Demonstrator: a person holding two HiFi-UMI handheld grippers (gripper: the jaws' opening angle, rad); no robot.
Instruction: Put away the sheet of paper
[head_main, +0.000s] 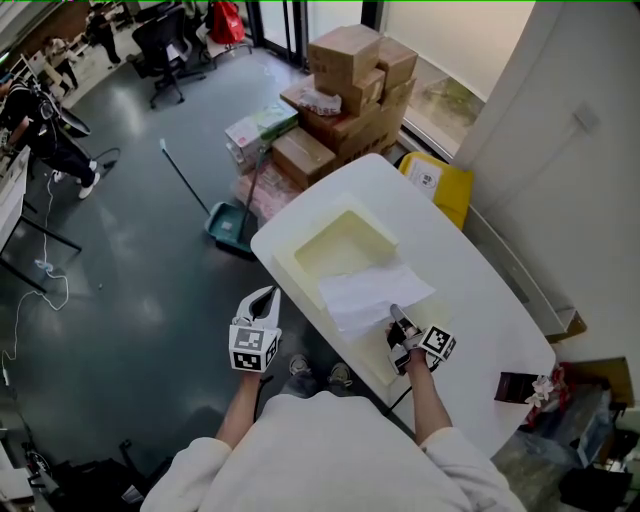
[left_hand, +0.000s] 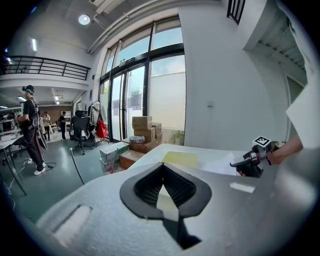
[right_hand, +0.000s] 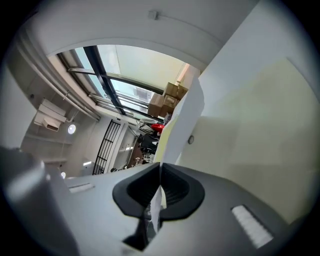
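A white sheet of paper (head_main: 370, 290) lies over the near part of a shallow cream tray (head_main: 345, 240) on the white table (head_main: 470, 300). My right gripper (head_main: 398, 322) is shut on the sheet's near edge. In the right gripper view the paper (right_hand: 182, 120) runs up from between the closed jaws of that gripper (right_hand: 160, 167). My left gripper (head_main: 264, 303) hangs off the table's left edge over the floor, shut, holding nothing. The left gripper view looks past that gripper's closed jaws (left_hand: 162, 166) to the tray (left_hand: 181, 159), the paper (left_hand: 220, 164) and the right gripper (left_hand: 235, 163).
Stacked cardboard boxes (head_main: 350, 80) and a yellow bin (head_main: 440, 185) stand beyond the table's far end. A green dustpan (head_main: 228, 225) with a broom sits on the floor to the left. A small dark object (head_main: 515, 385) lies near the table's right edge. A white wall (head_main: 560, 150) runs along the right.
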